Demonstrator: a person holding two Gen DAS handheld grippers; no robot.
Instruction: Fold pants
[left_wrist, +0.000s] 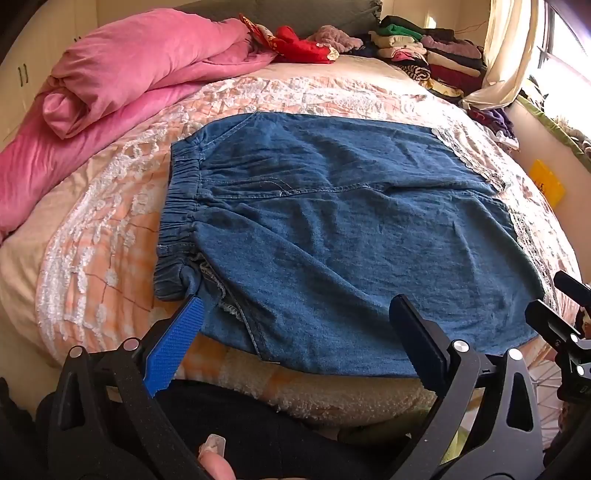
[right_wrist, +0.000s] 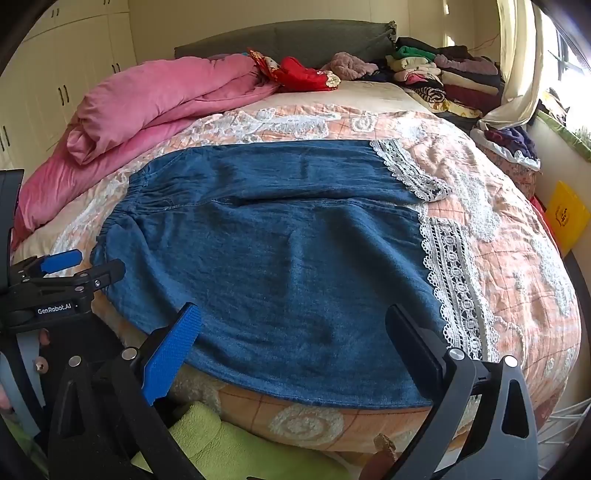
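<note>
Lying flat along the bed's (right_wrist: 498, 229) near edge, the pants (right_wrist: 280, 258) await folding; left gripper (left_wrist: 295, 321) and right gripper (right_wrist: 295, 328) hover wide open, empty

The pants (right_wrist: 288, 258) were denim blue, their leg ends trimmed with white lace (right_wrist: 454, 280). Under them the bedspread (right_wrist: 498, 236) was peach-orange, checked with thin lines and covered in white tufted swirls. A blanket (left_wrist: 122, 70) beside them was bright pink. Each gripper was black with one blue ribbed pad (left_wrist: 173, 343) and one black pad (left_wrist: 417, 339).
</note>
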